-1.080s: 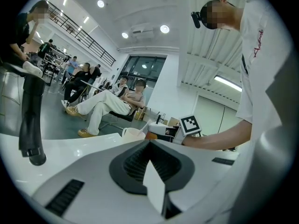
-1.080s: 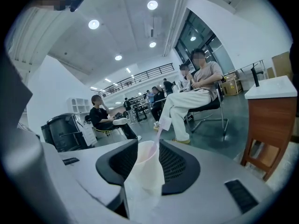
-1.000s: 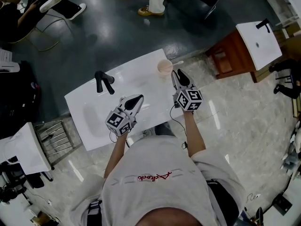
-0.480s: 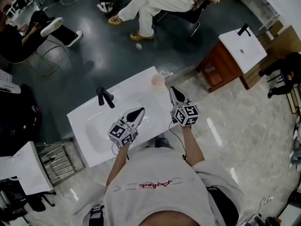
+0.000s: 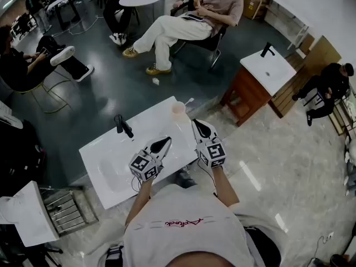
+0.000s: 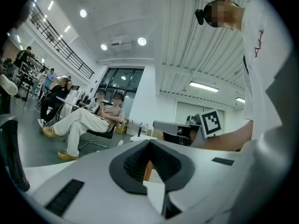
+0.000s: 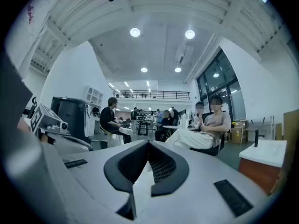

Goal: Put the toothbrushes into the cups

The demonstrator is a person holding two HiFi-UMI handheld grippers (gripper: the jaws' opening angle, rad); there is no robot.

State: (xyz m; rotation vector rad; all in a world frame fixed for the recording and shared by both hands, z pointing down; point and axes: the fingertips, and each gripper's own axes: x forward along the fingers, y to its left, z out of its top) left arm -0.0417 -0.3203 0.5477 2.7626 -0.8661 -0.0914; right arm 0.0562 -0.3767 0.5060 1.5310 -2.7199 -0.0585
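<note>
A pale cup (image 5: 178,109) stands at the far right corner of the white sink counter (image 5: 105,157). A toothbrush (image 5: 188,101) leans out of it. My right gripper (image 5: 196,124) hovers just short of the cup, shut and holding nothing. My left gripper (image 5: 165,142) hangs over the counter's near right part, also shut and holding nothing. Both point level, so the gripper views look out over the room. In the left gripper view the left gripper (image 6: 149,143) has its jaws meeting at the tips, with the right gripper's marker cube (image 6: 210,123) beyond. The right gripper (image 7: 149,143) shows the same shut jaws.
A black faucet (image 5: 122,125) stands at the counter's back beside the basin. Seated people (image 5: 183,21) and chairs fill the dark floor beyond. Another sink on a wooden cabinet (image 5: 261,74) is at the right. A white table (image 5: 25,210) and a metal rack (image 5: 69,210) are at the lower left.
Both grippers have risen and drawn back from the cup, the right one more. The head view now looks further out and takes in more of the room.
</note>
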